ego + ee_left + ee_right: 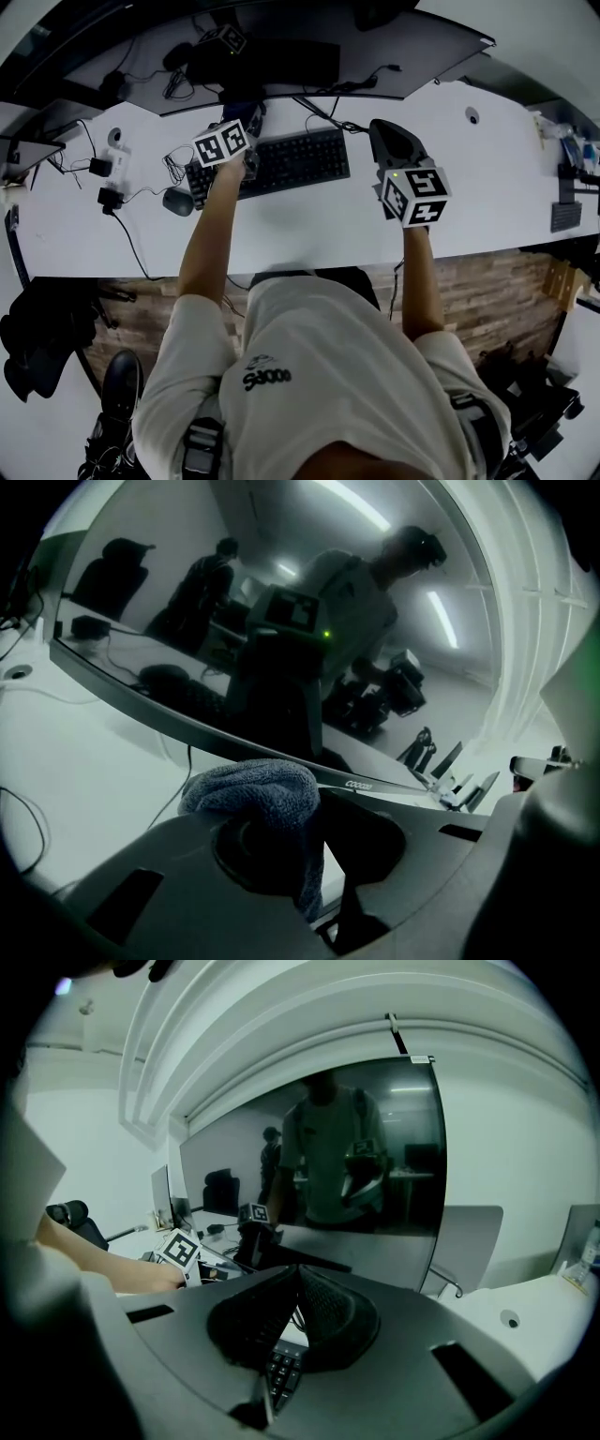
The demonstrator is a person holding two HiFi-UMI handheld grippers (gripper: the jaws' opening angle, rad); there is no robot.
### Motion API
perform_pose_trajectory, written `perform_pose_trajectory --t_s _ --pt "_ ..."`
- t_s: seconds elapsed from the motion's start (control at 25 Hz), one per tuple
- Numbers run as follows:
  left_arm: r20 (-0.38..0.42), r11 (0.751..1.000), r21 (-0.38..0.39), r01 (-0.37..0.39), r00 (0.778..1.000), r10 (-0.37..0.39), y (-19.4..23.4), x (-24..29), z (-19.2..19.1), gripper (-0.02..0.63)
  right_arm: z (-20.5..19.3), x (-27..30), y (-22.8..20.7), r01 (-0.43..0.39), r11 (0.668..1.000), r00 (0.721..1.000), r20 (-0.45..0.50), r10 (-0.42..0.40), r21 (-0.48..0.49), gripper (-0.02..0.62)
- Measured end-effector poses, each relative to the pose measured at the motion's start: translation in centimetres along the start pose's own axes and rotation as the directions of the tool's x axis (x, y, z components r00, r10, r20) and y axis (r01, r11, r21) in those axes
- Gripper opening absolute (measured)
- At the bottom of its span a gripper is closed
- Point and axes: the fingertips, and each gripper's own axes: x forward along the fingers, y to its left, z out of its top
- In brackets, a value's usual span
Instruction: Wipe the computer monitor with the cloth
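Head view. You're at a white desk point(487, 187) with both arms out. Your left gripper point(246, 122) reaches over the keyboard point(291, 159) toward the foot of the curved monitor point(281, 52). Your right gripper point(382, 131) hangs over bare desk, just right of the keyboard and further from the screen. That looks like a parked hand, kept clear while the left does the wiping. A mouse point(176, 200) and loose cables point(131, 234) lie off to the left. There is wood-pattern floor point(497, 291) below the desk edge.

Left gripper view. The jaws are clamped on a blue-grey cloth point(255, 791), which is bunched into a pad above the grip with a tail hanging down between them. The pad sits right in front of the screen's lower edge. I can't tell if it's touching the glass. Bunching it forward puts fabric, not plastic, toward the screen. The screen is dark and glossy, so smears will show.

Right gripper view. The jaws are closed tip to tip with nothing in them, and only keyboard keys show through the gap beneath. The gripper points at the right part of the screen from further back.

Surface and room. The desk top is smooth and pale. The office is plain, with white walls and strip lights reflected in the screen. The monitor's stand is narrow, so a hard push may rock it; I'd press lightly.
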Motion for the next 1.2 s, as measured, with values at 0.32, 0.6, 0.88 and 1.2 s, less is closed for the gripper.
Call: perform_pose_trajectory --t_s 0.32,0.6,0.88,1.2 --pt "0.011 0.993 -0.085 0.086 0.996 -0.085 -4.7 2.9 -1.2 0.074 -1.0 -0.8 -3.3 0.035 0.999 0.999 0.017 -0.035 0.005 0.000" --pt "0.021 0.992 -0.118 0.044 0.999 -0.042 -8.7 5.7 -2.6 0.074 -1.6 -2.7 -9.1 -0.015 1.000 1.000 0.025 0.016 -0.017 0.000" --pt "0.019 0.989 -0.146 0.028 0.999 -0.026 -14.8 9.2 -4.3 0.074 -1.7 -4.9 -15.3 -0.053 0.998 0.998 0.034 0.054 -0.024 0.000" --pt "0.014 0.987 -0.159 0.031 0.999 -0.029 -19.8 12.5 -5.8 0.074 -2.9 -7.0 -20.7 -0.062 0.998 0.997 0.037 0.063 -0.017 0.000"
